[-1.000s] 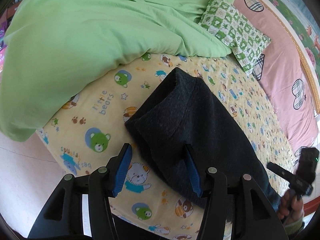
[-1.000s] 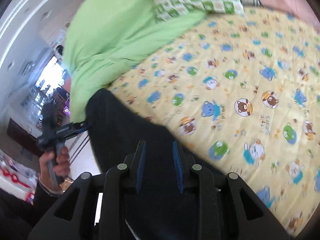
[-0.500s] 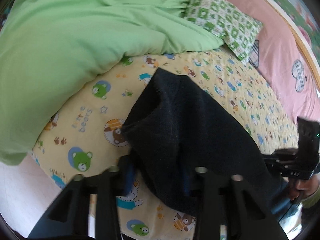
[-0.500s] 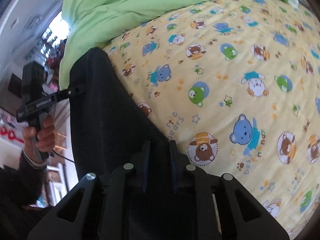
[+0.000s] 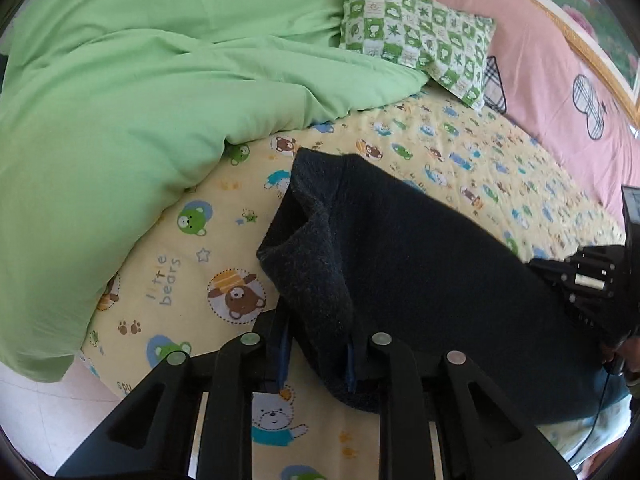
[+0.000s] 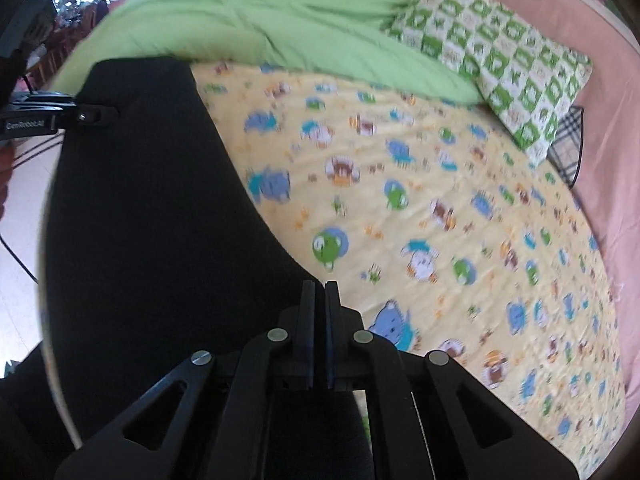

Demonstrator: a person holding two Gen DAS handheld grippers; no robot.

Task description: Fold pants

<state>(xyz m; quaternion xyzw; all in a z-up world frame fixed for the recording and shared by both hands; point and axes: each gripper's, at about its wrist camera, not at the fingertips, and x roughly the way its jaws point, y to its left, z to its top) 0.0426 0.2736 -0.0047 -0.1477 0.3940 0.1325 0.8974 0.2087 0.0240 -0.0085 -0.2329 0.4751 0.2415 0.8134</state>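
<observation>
the dark pants lie on the yellow bear-print sheet, just in front of the green duvet. only the left wrist view shows their fuzzy folded edge, pinched in the left gripper, whose jaws are clamped on the cloth. only the right wrist view shows the right gripper with jaws pressed together at the pants' far edge, apparently nipping the fabric. the checked pillow leans against the pink headboard behind the duvet.
</observation>
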